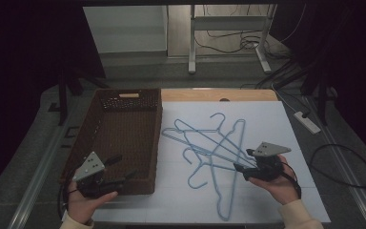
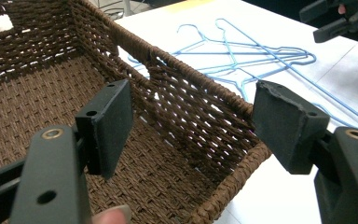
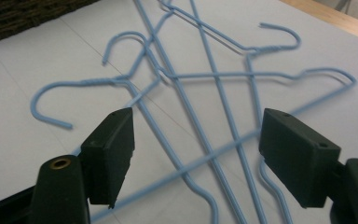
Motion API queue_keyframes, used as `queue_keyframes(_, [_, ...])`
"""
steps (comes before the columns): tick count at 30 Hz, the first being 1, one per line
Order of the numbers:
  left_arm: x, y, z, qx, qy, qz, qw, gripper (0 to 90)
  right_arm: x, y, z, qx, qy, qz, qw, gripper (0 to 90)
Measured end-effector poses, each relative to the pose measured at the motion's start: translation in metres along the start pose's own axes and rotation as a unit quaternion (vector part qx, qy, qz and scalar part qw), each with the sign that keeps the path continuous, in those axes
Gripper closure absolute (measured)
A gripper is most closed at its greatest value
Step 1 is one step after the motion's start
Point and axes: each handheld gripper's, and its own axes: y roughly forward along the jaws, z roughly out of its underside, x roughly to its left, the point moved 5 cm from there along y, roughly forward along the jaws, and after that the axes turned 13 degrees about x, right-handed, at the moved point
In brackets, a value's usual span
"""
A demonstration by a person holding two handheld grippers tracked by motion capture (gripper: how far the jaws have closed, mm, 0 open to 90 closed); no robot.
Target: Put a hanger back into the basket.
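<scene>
Seen from above, a tangle of blue wire hangers [image 1: 214, 152] is met by the wide-open, empty right gripper [image 1: 246, 160]. In the left gripper view, the gaping, empty left gripper [image 2: 193, 126] is held over the wicker basket [image 2: 186, 93]. In the right gripper view, hanger wires are seen crossing between the jaws.

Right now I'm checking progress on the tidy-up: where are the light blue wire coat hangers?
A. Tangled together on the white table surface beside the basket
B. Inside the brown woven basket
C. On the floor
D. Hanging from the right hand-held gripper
A: the light blue wire coat hangers lie overlapping on the white table surface, right of the brown woven basket, whose inside holds none.
</scene>
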Motion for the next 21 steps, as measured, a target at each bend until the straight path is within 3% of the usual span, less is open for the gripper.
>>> queue_keyframes(10, [-0.001, 0.000, -0.001, -0.001, 0.001, 0.001, 1.0000, 29.4, 0.006, 0.025, -0.035, 0.046, -0.032, -0.023, 0.9981, 30.0])
queue_keyframes(21, [-0.002, 0.001, -0.001, 0.001, 0.001, 0.003, 1.0000, 29.4, 0.013, 0.056, -0.060, 0.103, -0.061, -0.042, 0.9919, 35.4])
